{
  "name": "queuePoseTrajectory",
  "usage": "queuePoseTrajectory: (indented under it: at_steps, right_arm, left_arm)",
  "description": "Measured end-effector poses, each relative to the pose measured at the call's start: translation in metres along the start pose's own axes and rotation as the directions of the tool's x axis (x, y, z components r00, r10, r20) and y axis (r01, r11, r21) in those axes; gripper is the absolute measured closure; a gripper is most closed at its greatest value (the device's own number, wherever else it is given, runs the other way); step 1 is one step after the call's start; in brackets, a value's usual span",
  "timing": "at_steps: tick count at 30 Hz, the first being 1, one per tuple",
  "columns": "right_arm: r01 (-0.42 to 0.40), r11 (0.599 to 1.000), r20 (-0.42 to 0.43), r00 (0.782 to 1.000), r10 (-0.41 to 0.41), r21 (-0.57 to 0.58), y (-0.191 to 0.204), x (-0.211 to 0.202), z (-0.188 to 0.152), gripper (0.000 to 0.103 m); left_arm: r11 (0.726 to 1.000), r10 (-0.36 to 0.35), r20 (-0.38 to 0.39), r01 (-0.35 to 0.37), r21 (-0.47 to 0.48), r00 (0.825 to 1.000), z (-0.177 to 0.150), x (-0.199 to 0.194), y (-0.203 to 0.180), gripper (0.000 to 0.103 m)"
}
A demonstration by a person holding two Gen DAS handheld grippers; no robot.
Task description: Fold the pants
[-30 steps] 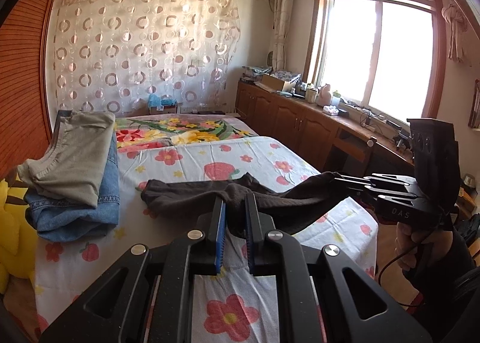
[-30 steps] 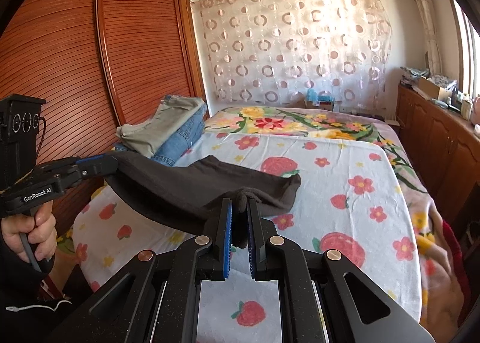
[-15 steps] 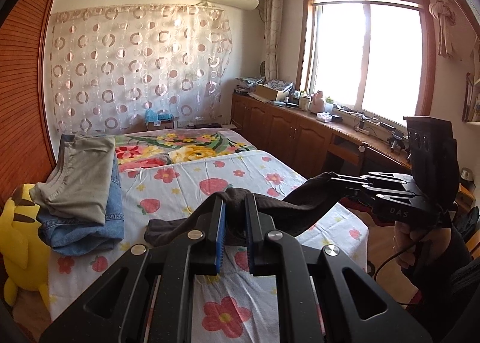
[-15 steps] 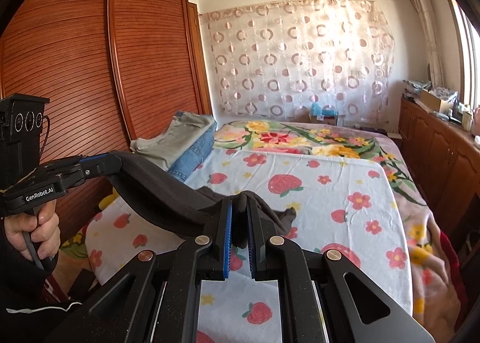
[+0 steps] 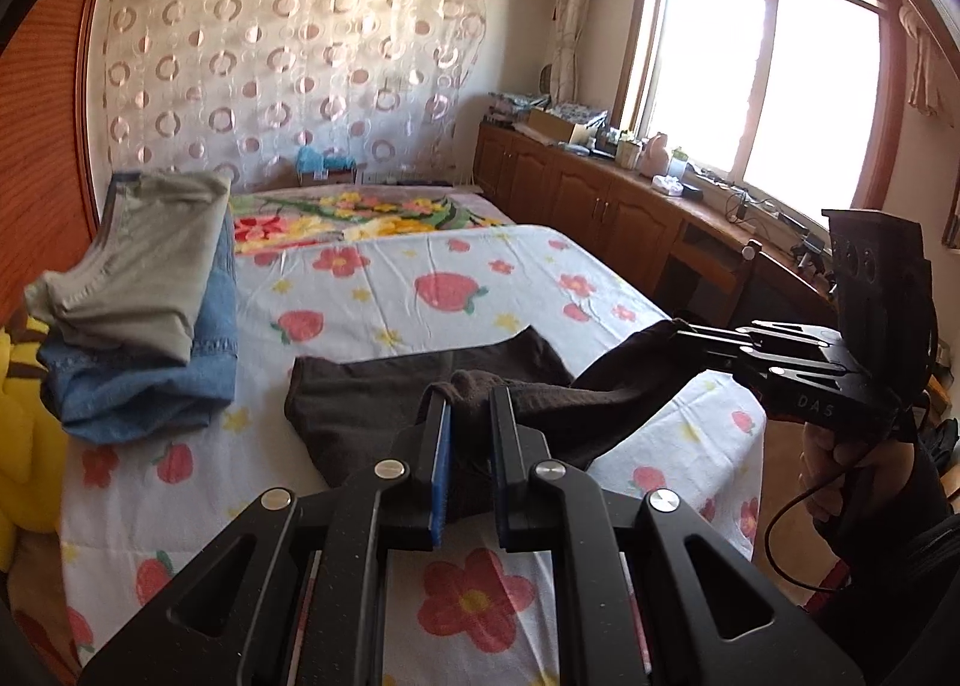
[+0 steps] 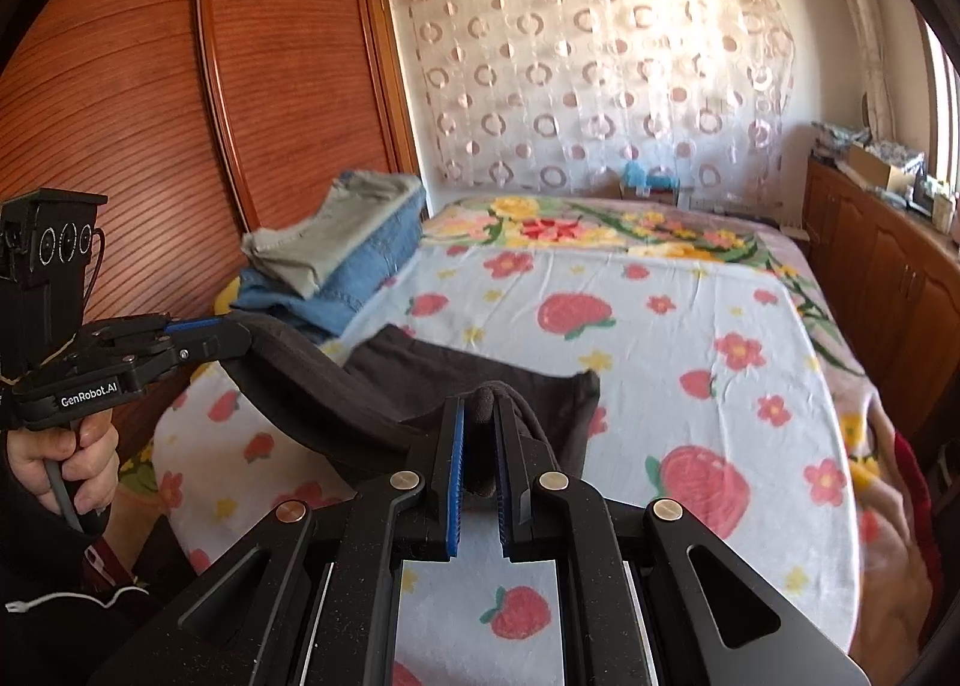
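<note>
Left gripper (image 5: pixel 469 434): clamped on a bunched edge of the dark pants (image 5: pixel 372 404), its blue pads narrow with cloth pinched between; seen in the right wrist view (image 6: pixel 231 335) it grips the fabric above the bed's near-left corner.
Folded stack (image 5: pixel 138 290): grey garment on top of blue jeans, at the bed's left edge, apart from the work.
Pants location: near edge of the bed (image 5: pixel 420 290), part lying flat on the strawberry sheet, the near part lifted off it and slung between the two tools.
Long axis: appears to run across the bed, left edge toward right edge; which end is waistband I cannot tell.
Right gripper (image 6: pixel 478 440): closed on another bunch of the same cloth, toward the near-right corner.
Step in hand: judged mid-fold, a held edge being carried over the flat part.
Next move: likely both tools travel together, level, keeping the edge taut, then lower it square on the lying layer before letting go.
</note>
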State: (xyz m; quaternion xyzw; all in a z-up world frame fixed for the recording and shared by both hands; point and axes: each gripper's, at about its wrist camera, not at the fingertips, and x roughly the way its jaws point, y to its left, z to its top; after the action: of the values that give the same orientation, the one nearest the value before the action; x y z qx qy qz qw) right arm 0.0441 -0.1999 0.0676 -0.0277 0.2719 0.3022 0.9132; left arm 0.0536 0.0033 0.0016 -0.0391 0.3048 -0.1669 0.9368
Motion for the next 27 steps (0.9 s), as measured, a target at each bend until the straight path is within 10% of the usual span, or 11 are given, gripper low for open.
queuePoseTrajectory:
  at_steps: [27]
  right_arm:
    - [0.049, 0.999, -0.084, 0.995, -0.048, 0.014, -0.022, 0.104, 0.033, 0.094]
  left_arm:
    - [0.995, 0.1, -0.044, -0.1, -0.017, 0.994, 0.015, 0.055, 0.024, 0.081]
